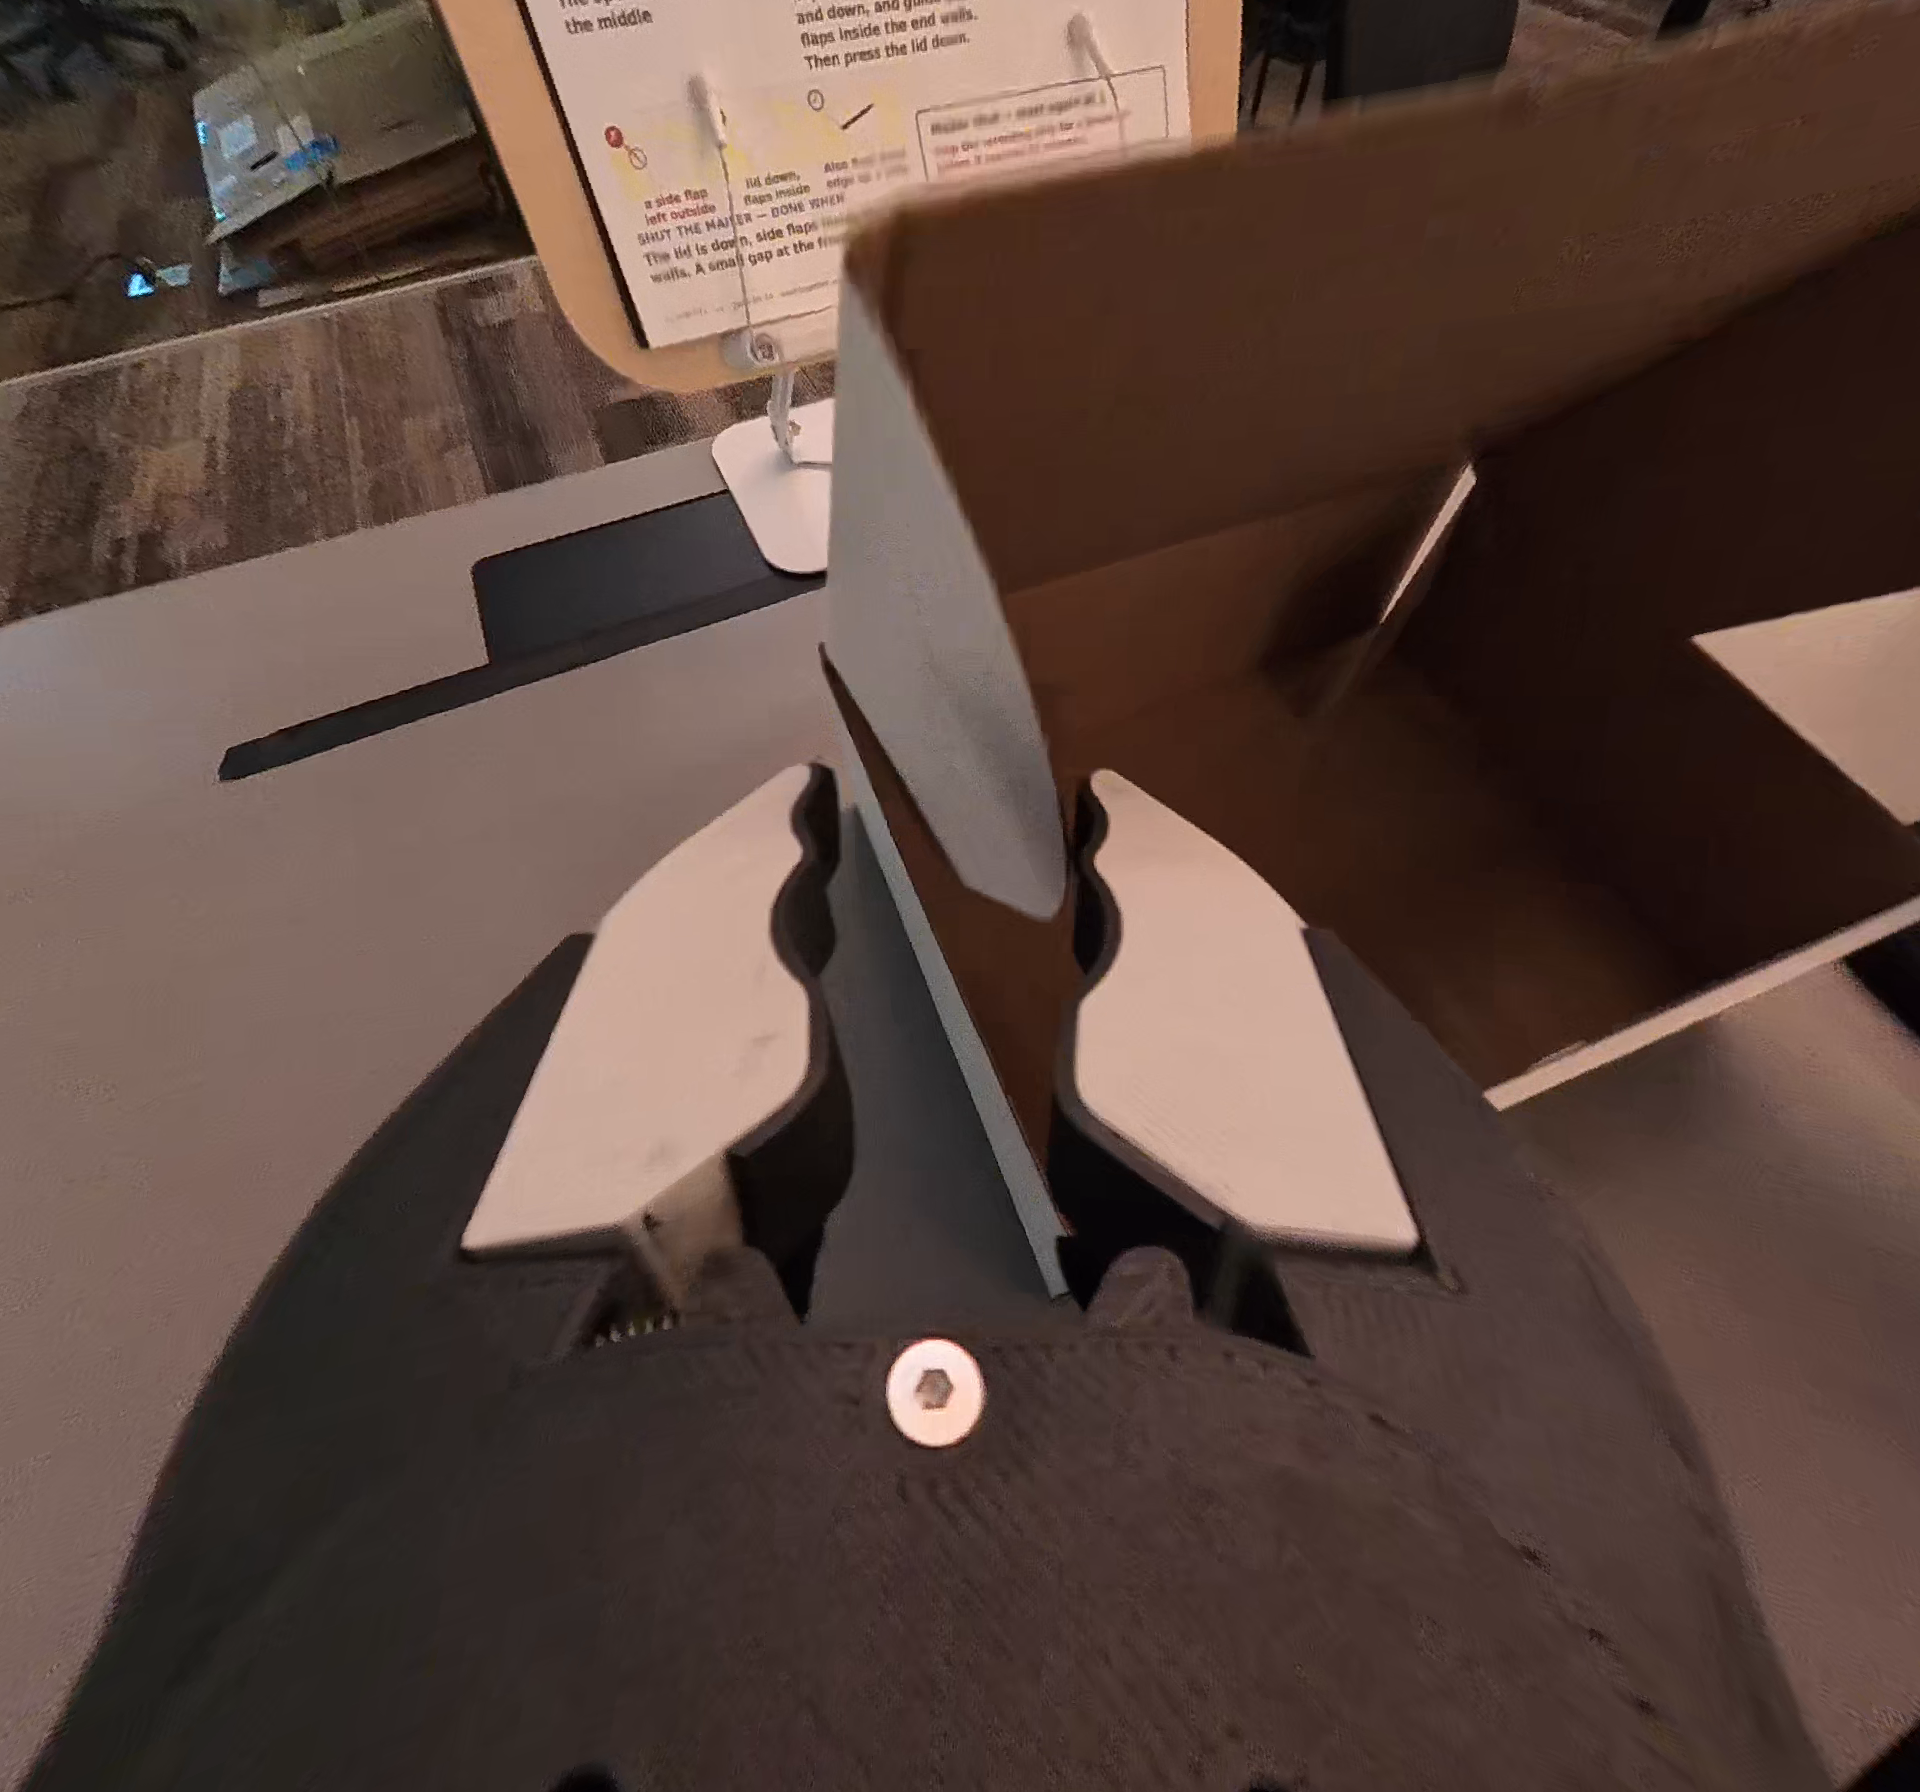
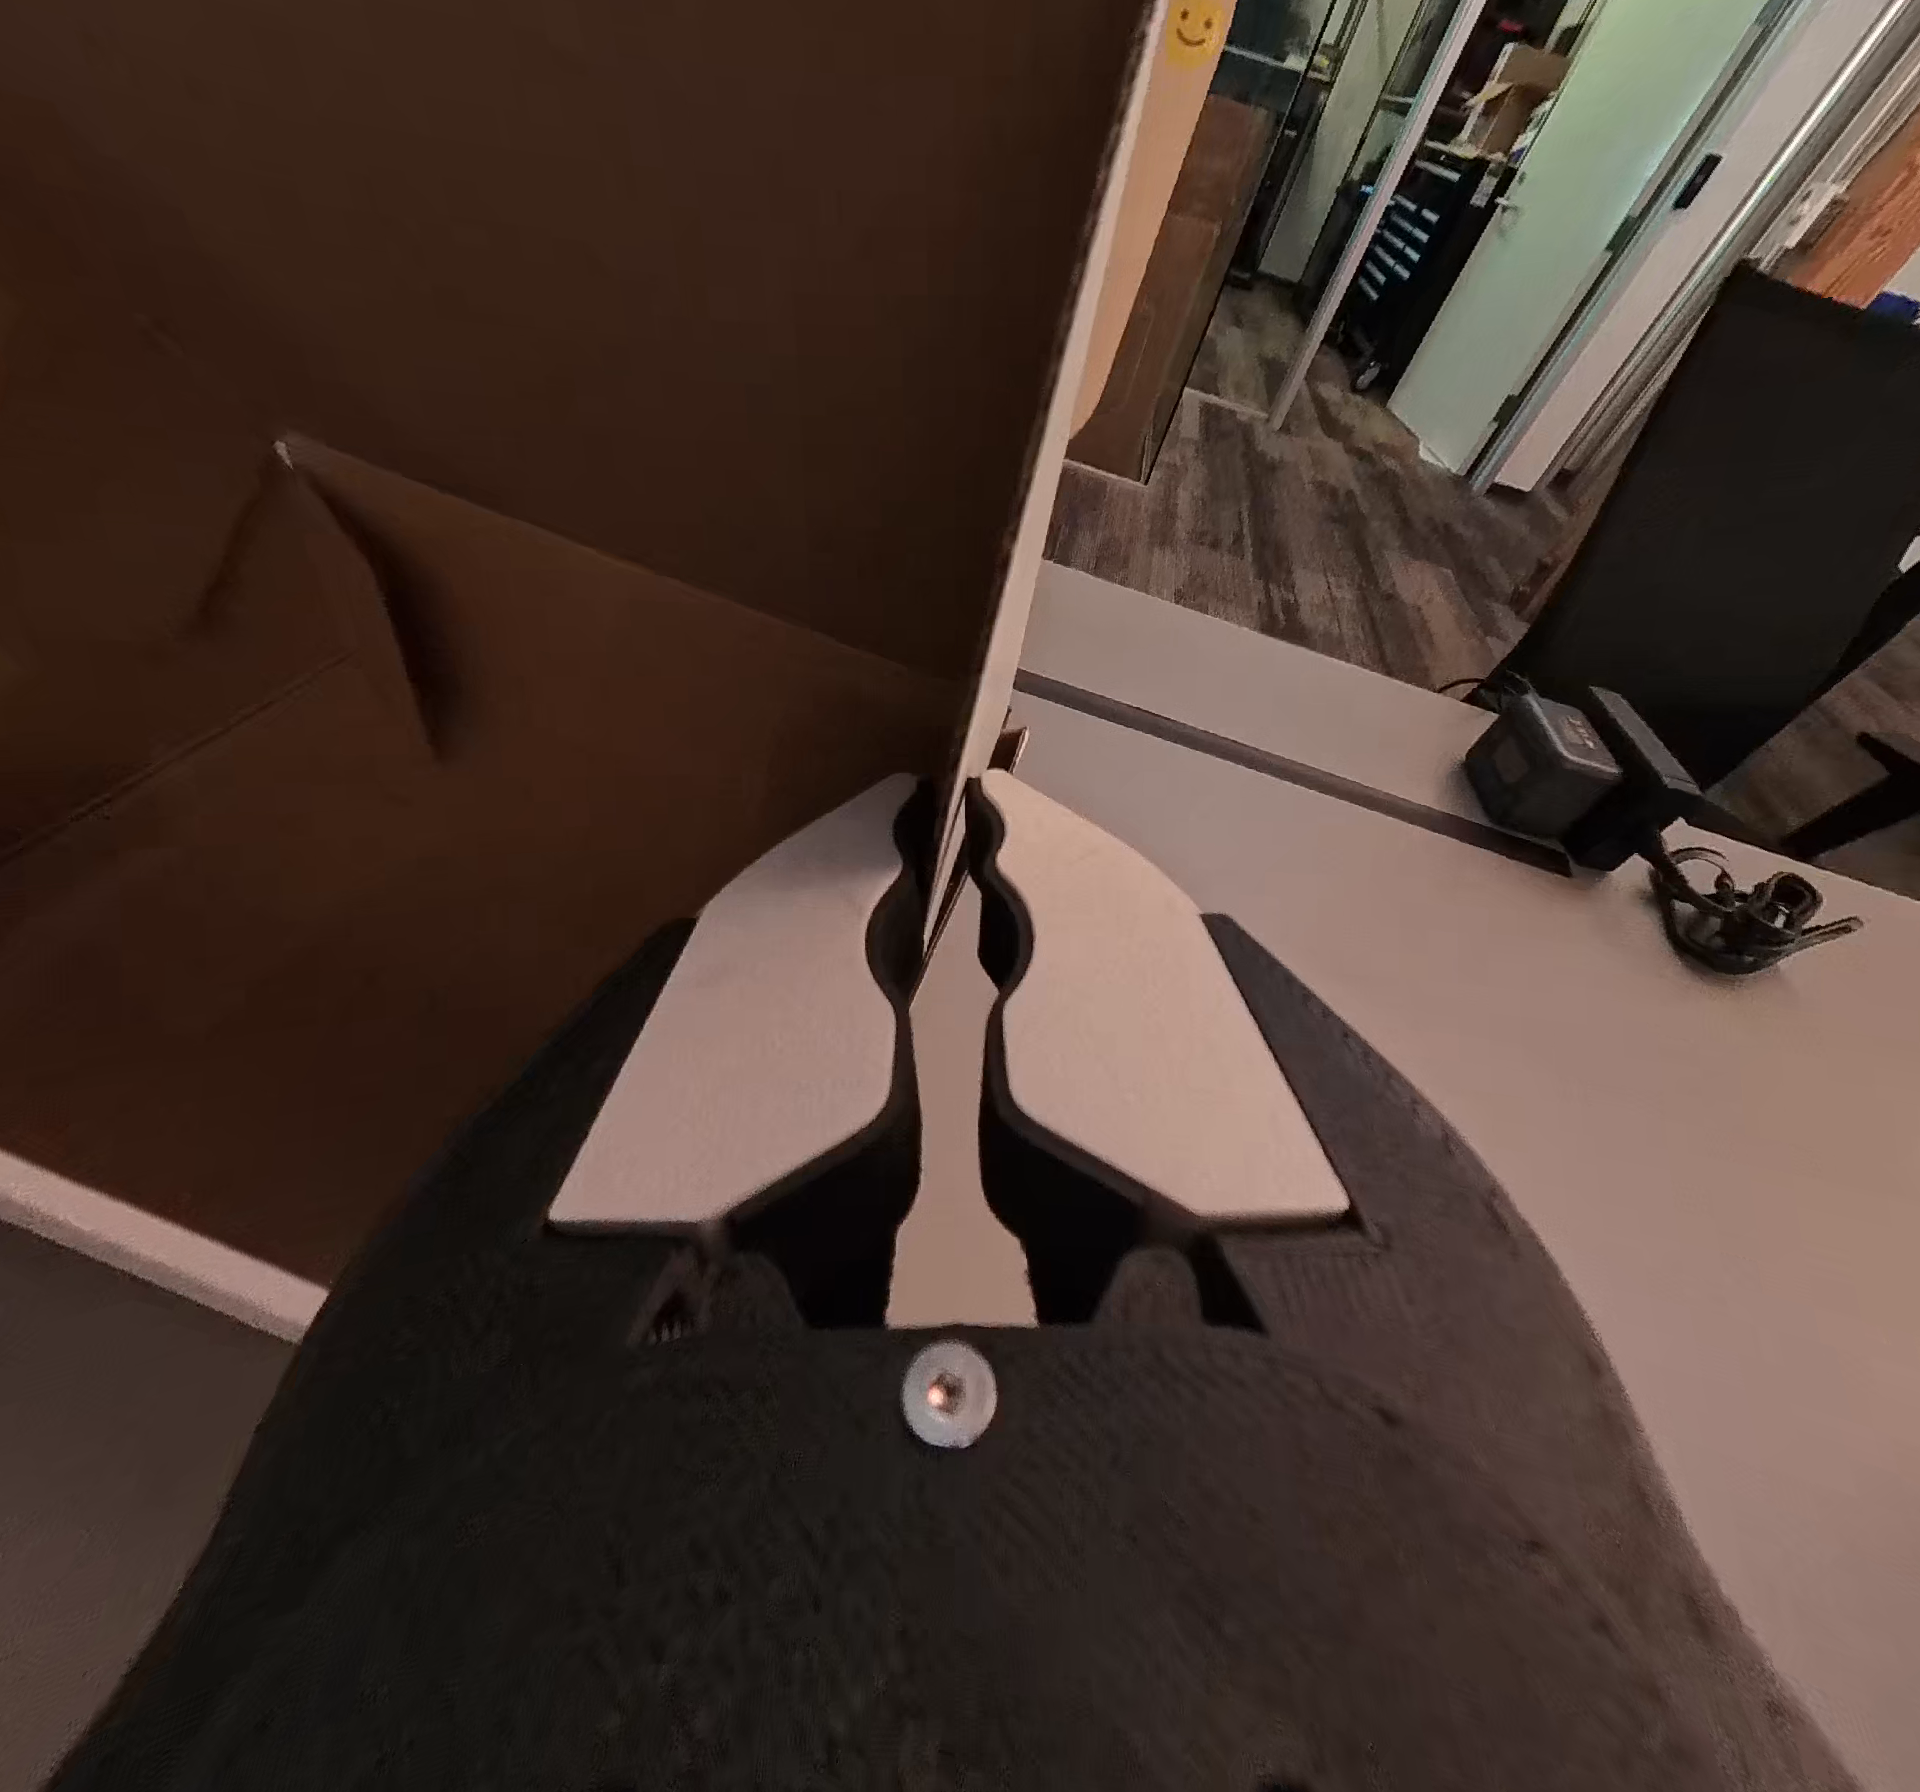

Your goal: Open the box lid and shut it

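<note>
A cardboard mailer box (image 1: 1455,859), brown inside and white outside, stands open on the grey table (image 1: 312,911). Its lid (image 1: 1351,340) is raised and tilts forward over the box. The lid's left side flap (image 1: 925,651) hangs down between the fingers of my left gripper (image 1: 951,797), beside the box's left end wall; the jaws stand wide apart. In the right wrist view my right gripper (image 2: 945,792) is shut on the thin edge of the lid's right side flap (image 2: 1049,495). The box interior (image 2: 416,911) lies to its left.
An instruction sheet on a board (image 1: 831,80) with a white stand base (image 1: 779,495) stands behind the box, on a dark mat (image 1: 623,589). A black device (image 2: 1558,776) and a cable bundle (image 2: 1745,911) lie on the table at the right.
</note>
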Motion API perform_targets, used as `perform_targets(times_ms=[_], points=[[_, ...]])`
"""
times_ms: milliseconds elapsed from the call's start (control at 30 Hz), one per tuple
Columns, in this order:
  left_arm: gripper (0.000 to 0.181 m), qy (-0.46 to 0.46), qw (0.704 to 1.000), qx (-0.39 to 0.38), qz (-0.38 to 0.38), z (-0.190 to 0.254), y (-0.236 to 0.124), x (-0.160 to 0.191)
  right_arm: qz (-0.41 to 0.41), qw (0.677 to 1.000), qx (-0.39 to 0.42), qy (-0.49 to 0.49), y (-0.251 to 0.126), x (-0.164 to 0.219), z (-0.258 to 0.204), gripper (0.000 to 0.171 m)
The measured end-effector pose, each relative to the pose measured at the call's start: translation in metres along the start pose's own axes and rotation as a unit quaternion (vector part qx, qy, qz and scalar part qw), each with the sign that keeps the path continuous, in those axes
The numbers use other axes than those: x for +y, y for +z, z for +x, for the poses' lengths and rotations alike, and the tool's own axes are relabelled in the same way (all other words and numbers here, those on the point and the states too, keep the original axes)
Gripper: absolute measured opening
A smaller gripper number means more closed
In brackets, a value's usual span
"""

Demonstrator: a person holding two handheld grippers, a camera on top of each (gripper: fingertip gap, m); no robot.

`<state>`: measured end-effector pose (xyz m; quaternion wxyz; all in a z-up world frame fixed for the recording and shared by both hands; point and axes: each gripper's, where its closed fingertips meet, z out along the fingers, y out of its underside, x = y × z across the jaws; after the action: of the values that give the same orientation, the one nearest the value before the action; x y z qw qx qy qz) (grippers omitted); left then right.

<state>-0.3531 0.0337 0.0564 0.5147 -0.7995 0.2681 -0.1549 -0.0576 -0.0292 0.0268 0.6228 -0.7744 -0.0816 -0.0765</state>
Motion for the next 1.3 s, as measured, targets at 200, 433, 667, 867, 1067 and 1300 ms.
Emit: perform_targets(times_ms=[200, 433, 667, 867, 1067, 1300], points=[[0.053, -0.005, 0.999, 0.035, -0.008, 0.011, 0.034, 0.029, -0.031, 1.0, -0.002, -0.004, 0.006, -0.009, 0.004, 0.006], [0.029, 0.048, 0.998, 0.016, -0.035, 0.005, 0.085, 0.041, -0.068, 0.997, -0.042, 0.009, 0.016, -0.024, 0.011, 0.007], [0.009, 0.041, 0.996, -0.016, -0.075, -0.015, 0.081, 0.021, -0.042, 0.994, -0.089, 0.046, 0.036, -0.038, 0.014, 0.028], [0.007, 0.022, 0.993, -0.009, -0.115, -0.023, 0.078, 0.017, 0.008, 1.0, -0.028, 0.006, 0.038, -0.005, 0.006, 0.037], [0.007, 0.032, 0.985, 0.004, -0.169, -0.027, 0.078, 0.01, -0.036, 0.998, -0.013, -0.046, 0.057, 0.001, 0.011, 0.006], [0.007, 0.04, 0.966, 0.03, -0.255, -0.041, 0.089, -0.004, -0.135, 0.989, -0.055, 0.002, 0.078, -0.011, 0.029, 0.004]])
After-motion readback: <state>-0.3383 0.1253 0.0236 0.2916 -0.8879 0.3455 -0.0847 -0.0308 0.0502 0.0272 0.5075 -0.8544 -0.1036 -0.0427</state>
